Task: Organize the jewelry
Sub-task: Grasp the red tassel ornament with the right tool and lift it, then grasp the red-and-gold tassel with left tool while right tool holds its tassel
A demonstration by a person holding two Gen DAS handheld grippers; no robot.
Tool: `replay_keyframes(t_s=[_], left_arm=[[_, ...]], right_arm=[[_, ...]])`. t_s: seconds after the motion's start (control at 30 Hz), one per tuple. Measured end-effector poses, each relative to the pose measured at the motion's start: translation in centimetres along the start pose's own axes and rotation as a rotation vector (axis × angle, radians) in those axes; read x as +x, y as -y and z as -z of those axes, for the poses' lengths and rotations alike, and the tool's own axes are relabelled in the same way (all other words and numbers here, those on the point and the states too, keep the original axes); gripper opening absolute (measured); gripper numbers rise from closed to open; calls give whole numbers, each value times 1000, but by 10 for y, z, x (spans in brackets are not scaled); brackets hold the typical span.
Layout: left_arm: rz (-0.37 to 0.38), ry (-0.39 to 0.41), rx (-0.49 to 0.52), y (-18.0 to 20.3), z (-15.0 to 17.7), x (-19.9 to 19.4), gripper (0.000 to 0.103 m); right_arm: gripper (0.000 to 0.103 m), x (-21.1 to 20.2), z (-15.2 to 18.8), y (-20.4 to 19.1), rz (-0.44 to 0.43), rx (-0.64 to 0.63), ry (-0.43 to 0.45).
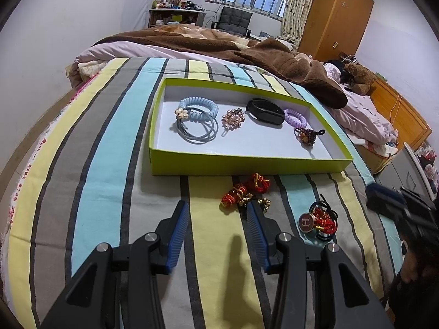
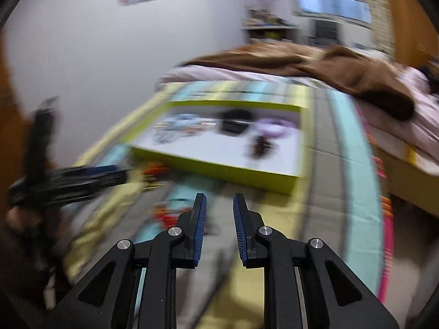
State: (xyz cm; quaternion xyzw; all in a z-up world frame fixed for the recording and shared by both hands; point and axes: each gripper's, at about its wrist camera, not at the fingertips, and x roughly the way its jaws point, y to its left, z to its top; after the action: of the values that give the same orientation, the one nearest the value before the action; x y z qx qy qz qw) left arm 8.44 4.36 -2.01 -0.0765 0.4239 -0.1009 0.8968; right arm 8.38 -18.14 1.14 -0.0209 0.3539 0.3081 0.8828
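Note:
A lime-green tray (image 1: 219, 164) with a white floor lies on the striped bedspread. It holds a blue coil hair tie (image 1: 201, 105) with a flower, grey elastic loops (image 1: 201, 133), a rose-gold brooch (image 1: 234, 119), a black wristband (image 1: 264, 111), a purple coil tie (image 1: 295, 116) and a dark beaded piece (image 1: 306, 135). In front of the tray lie red-and-gold coil ties (image 1: 247, 190) and black elastics with a round button and red cord (image 1: 319, 220). My left gripper (image 1: 217, 204) stands open just short of the red-and-gold ties. My right gripper (image 2: 219, 196) is open and holds nothing; its view is blurred.
A brown blanket (image 1: 274, 54) is heaped behind the tray on the bed. A teddy bear (image 1: 359, 75) sits at the far right. The right gripper (image 1: 389, 201) shows at the right edge of the left wrist view. The bed's edge drops off to the right.

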Motion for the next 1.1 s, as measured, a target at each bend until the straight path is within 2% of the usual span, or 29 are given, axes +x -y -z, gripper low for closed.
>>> replay_keyframes(t_s=[0.07, 0.27, 0.43, 0.47, 0.53, 0.6, 0.7, 0.83, 0.93, 1.1], left_arm=[[4, -5, -2, 1, 0, 1, 46], [4, -10, 3, 2, -1, 4, 46], [18, -16, 15, 3, -3, 7, 47], [23, -18, 18, 3, -3, 7, 51], [27, -16, 23, 4, -3, 7, 53], [32, -21, 35, 6, -3, 8, 53], [29, -26, 41, 9, -5, 12, 53], [1, -36, 60, 13, -9, 18, 53], [-32, -4, 72, 16, -15, 16, 53], [-32, -1, 146, 32, -23, 21, 53]], right_arm=[[21, 6, 0, -16, -47, -70, -26], [21, 43, 9, -30, -8, -191, -167], [21, 52, 8, -30, 33, -220, -185], [21, 53, 8, -29, 41, -219, -187], [21, 51, 7, -29, 67, -217, -166], [12, 46, 8, -29, 66, -215, -147], [9, 40, 5, -28, 53, -198, -124], [8, 32, 0, -21, 36, -143, -85], [8, 22, -7, -9, -7, -64, -43], [8, 6, -14, -1, -11, 6, 34]])
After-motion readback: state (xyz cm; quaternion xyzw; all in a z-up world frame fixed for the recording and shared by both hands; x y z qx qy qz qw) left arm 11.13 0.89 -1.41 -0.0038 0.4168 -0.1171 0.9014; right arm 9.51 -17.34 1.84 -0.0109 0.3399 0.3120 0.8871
